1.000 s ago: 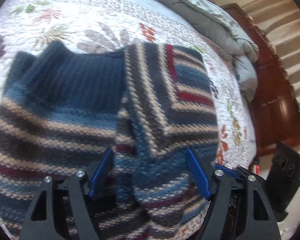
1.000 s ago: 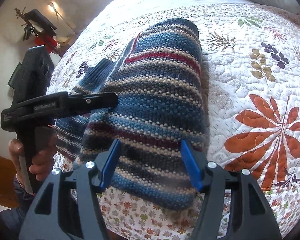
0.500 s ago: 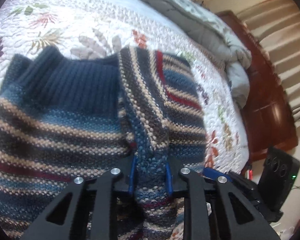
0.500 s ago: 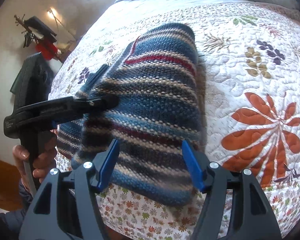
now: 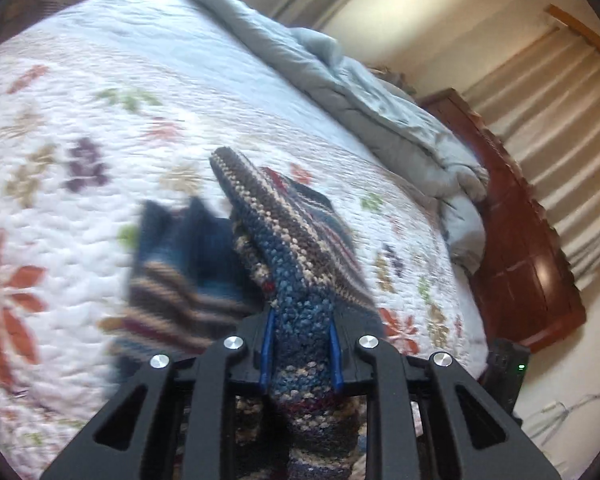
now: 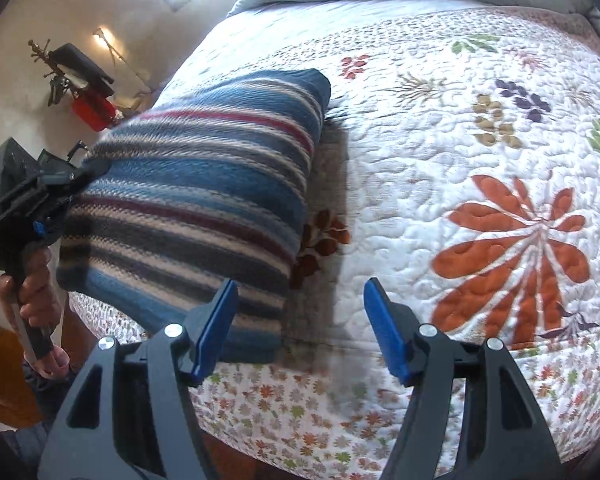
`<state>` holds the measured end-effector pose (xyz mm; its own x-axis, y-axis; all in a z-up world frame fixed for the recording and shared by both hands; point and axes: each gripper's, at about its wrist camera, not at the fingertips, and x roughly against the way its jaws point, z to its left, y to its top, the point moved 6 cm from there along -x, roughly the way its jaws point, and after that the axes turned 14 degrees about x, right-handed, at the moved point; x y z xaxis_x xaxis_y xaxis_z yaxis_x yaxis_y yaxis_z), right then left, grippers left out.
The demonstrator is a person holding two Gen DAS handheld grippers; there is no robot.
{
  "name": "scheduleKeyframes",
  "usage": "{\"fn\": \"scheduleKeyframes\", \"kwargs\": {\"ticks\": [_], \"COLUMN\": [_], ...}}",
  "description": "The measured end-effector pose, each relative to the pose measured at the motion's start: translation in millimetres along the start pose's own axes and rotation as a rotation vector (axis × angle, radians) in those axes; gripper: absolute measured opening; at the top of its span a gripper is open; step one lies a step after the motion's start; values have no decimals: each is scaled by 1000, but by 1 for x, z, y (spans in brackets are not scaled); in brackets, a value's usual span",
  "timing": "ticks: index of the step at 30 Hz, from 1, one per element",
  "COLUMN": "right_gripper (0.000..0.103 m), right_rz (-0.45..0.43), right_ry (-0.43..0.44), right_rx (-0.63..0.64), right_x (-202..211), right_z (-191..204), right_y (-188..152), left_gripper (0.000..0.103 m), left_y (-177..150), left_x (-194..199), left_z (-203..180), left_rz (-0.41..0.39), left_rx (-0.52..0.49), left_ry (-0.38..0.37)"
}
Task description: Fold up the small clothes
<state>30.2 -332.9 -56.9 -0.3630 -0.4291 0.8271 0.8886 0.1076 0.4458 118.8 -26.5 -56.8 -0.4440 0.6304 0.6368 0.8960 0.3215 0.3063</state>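
Left gripper (image 5: 302, 344), clenched on the sweater (image 5: 296, 248), has lifted its fold since earlier; right gripper (image 6: 300, 332) hangs released.

Striped knit sweater (image 6: 204, 184), partly lifted off bed

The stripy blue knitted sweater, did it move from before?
Yes. The striped blue knitted sweater has lifted off the white flowered quilt; the left gripper, having just closed on its edge, pulls it up toward the grey blanket.
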Motion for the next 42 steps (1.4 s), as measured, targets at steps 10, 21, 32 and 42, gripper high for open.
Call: {"fn": "scheduleKeyframes", "kwargs": {"ticks": [10, 21, 32, 42], "right_gripper": [65, 71, 73, 9], "right_rz": [44, 95, 186, 240], "right_ry": [16, 71, -71, -49], "right_rx": [37, 51, 193, 108], "right_x": [-23, -19, -36, -56], "right_z": [23, 43, 68, 48], "right_y": [2, 3, -33, -43], "left_gripper": [24, 42, 44, 31], "left_y": [4, -19, -72, -78], "left_x": [-43, 12, 7, -11], "left_z": [98, 85, 83, 109], "left_rz": [99, 26, 77, 136], "left_rx": [120, 21, -67, -45], "left_ry": [151, 253, 370, 480]}}
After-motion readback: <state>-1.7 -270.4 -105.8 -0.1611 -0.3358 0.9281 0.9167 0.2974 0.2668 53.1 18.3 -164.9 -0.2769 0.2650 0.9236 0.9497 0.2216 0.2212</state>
